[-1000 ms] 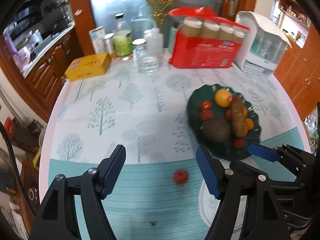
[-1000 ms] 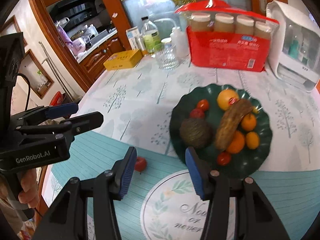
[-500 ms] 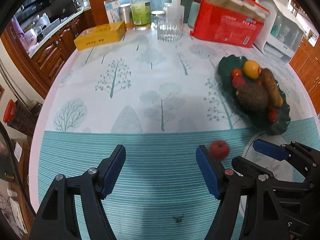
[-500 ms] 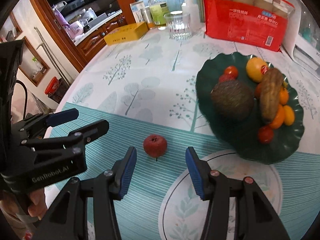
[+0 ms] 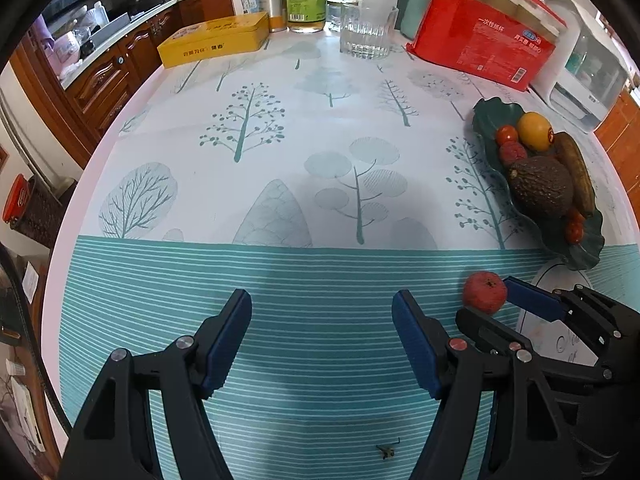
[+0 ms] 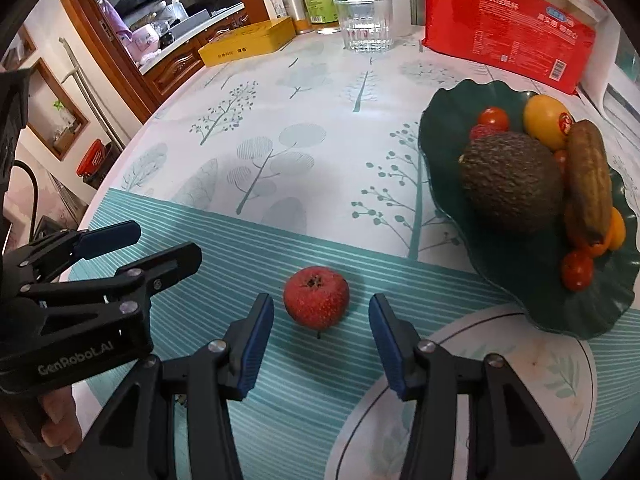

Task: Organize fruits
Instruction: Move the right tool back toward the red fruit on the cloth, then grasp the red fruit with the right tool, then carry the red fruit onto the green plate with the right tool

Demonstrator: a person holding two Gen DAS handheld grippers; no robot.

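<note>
Nearest the right wrist camera, the right hand-held gripper (image 6: 320,344) is being closed around the small red fruit (image 6: 316,297), which is lying alone on the striped part of the worktop (image 6: 256,160). The fruit is being framed between the blue pads (image 6: 256,344), yet gaps are showing on both sides, so nothing is being gripped. The straddling pose is judged to be preparation for a pick-up. Beside it, the left hand-held gripper (image 5: 320,340) is being held moderately open over bare cloth, carrying nothing. Farther back, the green plate (image 6: 440,128) is being used for the gathered fruit, the stray one's likely destination.
</note>
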